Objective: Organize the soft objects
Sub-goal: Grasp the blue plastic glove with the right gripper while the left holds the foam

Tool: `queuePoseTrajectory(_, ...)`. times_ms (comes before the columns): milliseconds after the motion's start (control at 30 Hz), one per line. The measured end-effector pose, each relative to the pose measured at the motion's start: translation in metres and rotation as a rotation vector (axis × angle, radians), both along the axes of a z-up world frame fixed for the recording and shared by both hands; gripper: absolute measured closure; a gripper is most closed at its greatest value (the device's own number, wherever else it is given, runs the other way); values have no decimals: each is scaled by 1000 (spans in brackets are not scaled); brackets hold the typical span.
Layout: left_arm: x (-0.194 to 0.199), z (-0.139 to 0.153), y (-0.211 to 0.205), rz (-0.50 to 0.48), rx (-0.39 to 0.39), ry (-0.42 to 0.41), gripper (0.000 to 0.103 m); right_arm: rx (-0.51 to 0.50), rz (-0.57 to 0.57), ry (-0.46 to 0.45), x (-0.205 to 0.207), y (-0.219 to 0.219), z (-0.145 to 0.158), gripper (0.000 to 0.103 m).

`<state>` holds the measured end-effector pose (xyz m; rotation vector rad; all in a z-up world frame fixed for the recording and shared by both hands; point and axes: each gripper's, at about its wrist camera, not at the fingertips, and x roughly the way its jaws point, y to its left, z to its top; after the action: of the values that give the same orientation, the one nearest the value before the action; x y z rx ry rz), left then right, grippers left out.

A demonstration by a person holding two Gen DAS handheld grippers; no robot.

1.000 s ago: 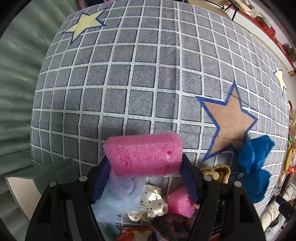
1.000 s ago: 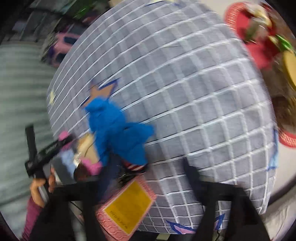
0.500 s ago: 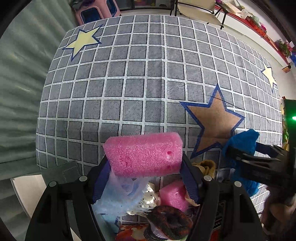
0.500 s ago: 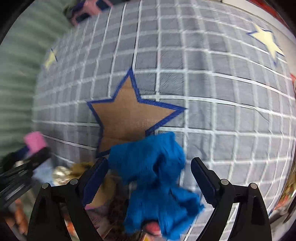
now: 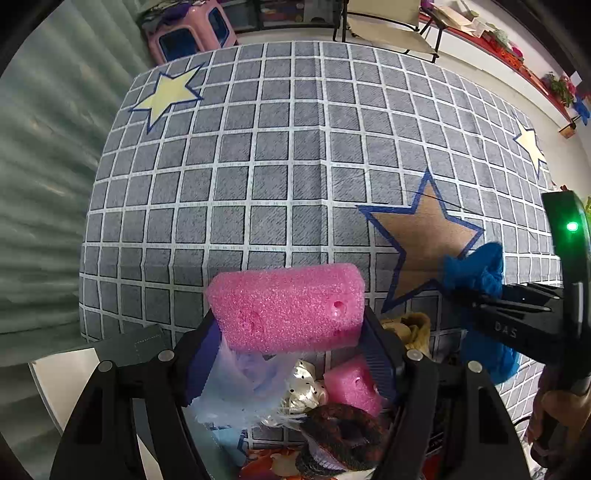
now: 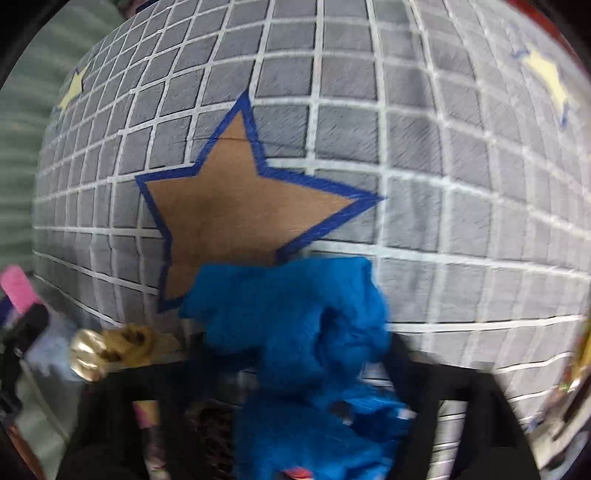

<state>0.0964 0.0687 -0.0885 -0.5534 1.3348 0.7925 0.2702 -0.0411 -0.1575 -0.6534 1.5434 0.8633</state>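
My left gripper (image 5: 291,314) is shut on a pink foam block (image 5: 288,306) and holds it above the near edge of the grey checked cloth (image 5: 258,192). My right gripper (image 6: 291,350) is around a blue fluffy cloth (image 6: 295,332); its fingers are blurred, and the cloth sits between them by the brown star (image 6: 236,206). In the left wrist view the right gripper (image 5: 476,291) and the blue cloth (image 5: 476,269) are at the right. Below the foam lie a smaller pink foam piece (image 5: 351,384), a pale blue mesh (image 5: 236,387), a white dotted bow (image 5: 306,387) and a dark scrunchie (image 5: 340,432).
A tan scrunchie (image 5: 410,328) lies near the brown star (image 5: 424,236); it also shows in the right wrist view (image 6: 125,343). A pink stool (image 5: 188,33) and a folding chair (image 5: 388,26) stand beyond the cloth. A grey box flap (image 5: 129,347) is at lower left.
My right gripper swung over to the blue cloth and closed in around it beside the brown star. My left gripper has risen a little with the pink foam block still in it.
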Motion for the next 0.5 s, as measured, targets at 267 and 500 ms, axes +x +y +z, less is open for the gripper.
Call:
queuePoseTrajectory(267, 20, 36, -23, -58, 69, -32, 28, 186, -60, -27, 10, -27, 54, 66)
queuePoseTrajectory(500, 40, 79, -60, -143, 94, -84, 28, 285, -170, -52, 37, -65, 103, 65)
